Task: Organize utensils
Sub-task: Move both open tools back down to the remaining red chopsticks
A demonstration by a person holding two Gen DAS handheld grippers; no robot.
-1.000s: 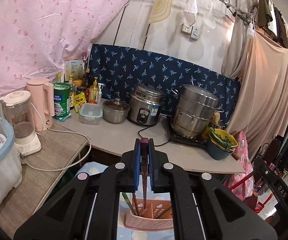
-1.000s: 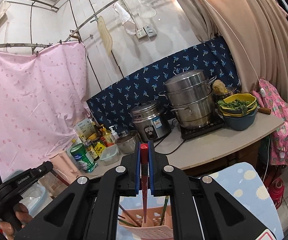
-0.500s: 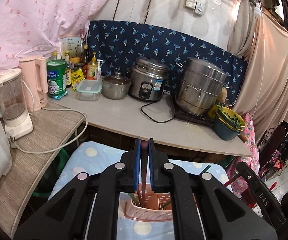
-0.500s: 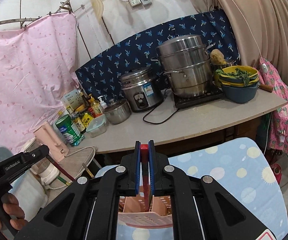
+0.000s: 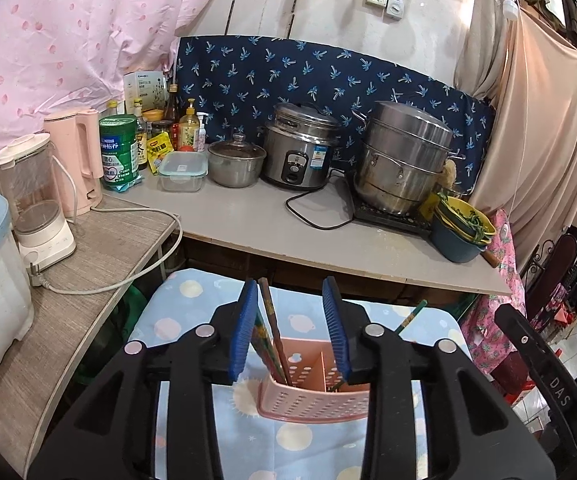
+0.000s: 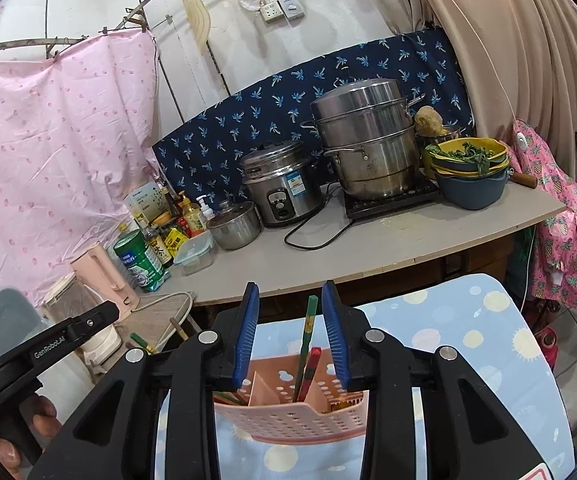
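Note:
A pink perforated utensil basket (image 5: 312, 400) stands on a blue dotted cloth (image 5: 176, 320). My left gripper (image 5: 290, 320) is open just above it. A dark chopstick (image 5: 272, 332) leans in the basket's left compartment beside the left blue pad, free of the jaws. A green chopstick (image 5: 410, 316) sticks out on the right. In the right wrist view my right gripper (image 6: 288, 320) is open over the same basket (image 6: 288, 420). A green chopstick (image 6: 306, 336) and a red one (image 6: 310, 368) stand in its middle compartment between the pads, untouched.
A grey counter (image 5: 288, 232) behind holds a rice cooker (image 5: 300, 152), steamer pot (image 5: 404, 160), small pot (image 5: 236, 160), bottles and bowls of greens (image 5: 462, 228). A side table (image 5: 88, 248) on the left carries a pink kettle (image 5: 76, 160) and blender (image 5: 36, 200).
Both grippers have opened and let go of their chopsticks, which now stand in the basket. Both cameras tilted further down toward the basket.

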